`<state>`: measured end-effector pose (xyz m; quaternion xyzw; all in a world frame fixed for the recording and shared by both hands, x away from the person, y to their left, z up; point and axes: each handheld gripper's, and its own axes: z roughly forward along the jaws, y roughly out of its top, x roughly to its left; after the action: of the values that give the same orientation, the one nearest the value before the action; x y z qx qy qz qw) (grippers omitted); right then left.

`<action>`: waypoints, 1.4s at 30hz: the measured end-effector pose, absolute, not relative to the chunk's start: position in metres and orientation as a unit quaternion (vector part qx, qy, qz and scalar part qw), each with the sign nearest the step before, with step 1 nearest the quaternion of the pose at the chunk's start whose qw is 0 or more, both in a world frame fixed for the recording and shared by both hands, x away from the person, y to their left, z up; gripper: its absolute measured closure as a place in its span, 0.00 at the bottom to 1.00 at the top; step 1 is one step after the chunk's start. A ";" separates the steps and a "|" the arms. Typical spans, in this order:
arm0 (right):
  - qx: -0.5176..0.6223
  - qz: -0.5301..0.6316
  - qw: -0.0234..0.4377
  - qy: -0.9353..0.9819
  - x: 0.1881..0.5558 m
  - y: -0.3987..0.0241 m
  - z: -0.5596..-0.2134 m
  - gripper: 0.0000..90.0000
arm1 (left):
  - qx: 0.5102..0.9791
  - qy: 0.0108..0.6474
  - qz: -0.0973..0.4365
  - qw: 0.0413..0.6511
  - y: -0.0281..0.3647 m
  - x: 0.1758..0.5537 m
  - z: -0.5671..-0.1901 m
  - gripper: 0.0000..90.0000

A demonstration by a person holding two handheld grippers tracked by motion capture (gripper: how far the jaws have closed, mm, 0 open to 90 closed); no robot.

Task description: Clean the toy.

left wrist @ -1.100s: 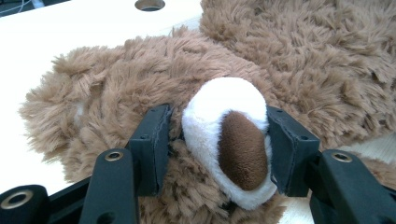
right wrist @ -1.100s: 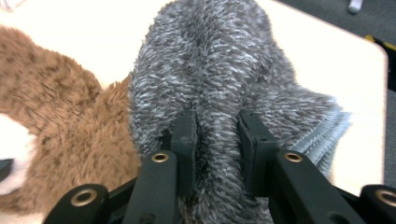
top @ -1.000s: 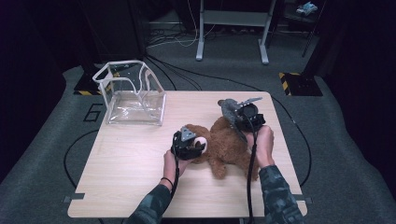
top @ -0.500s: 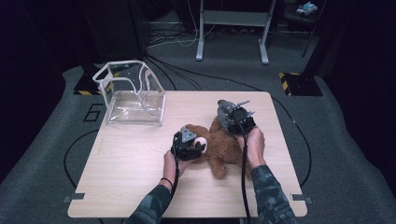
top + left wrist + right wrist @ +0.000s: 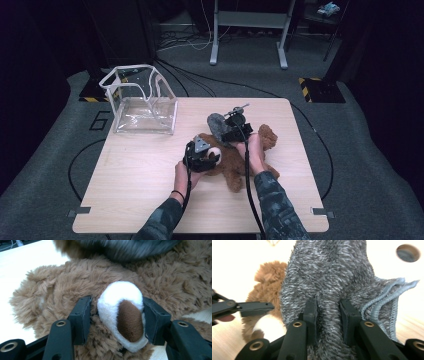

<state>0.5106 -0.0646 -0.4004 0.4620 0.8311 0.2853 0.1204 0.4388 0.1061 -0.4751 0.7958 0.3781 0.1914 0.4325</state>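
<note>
Standing at the table's (image 5: 125,200) far left corner is a clear plastic box (image 5: 142,102). Next comes the left gripper (image 5: 117,312), and its jaws squeeze the white snout (image 5: 122,312) of a brown teddy bear (image 5: 235,167). The bear lies in the middle of the table, right of the box. The right gripper (image 5: 328,315) hangs over the bear's top. Its jaws pinch a fuzzy grey cloth (image 5: 329,277), and the cloth hangs just above the bear's fur.
</note>
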 end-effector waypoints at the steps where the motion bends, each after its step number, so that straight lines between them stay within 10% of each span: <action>1: 0.466 0.290 0.124 0.827 0.508 -0.069 -0.396 0.78 | 0.793 0.381 0.192 0.435 0.106 0.439 -0.475 0.51; 11: 0.492 0.278 0.215 0.796 0.482 -0.121 -0.354 0.78 | 0.794 0.380 0.191 0.434 0.106 0.439 -0.475 0.50; 30: 0.454 0.263 0.134 0.840 0.504 -0.063 -0.417 0.78 | 0.800 0.376 0.191 0.426 0.105 0.439 -0.475 0.51; 42: 0.463 0.253 0.178 0.831 0.496 -0.080 -0.404 0.79 | 0.798 0.379 0.192 0.428 0.105 0.438 -0.475 0.51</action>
<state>0.4959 -0.0800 -0.4043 0.4629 0.8308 0.2527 0.1781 0.4380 0.1047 -0.4750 0.7977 0.3788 0.1916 0.4283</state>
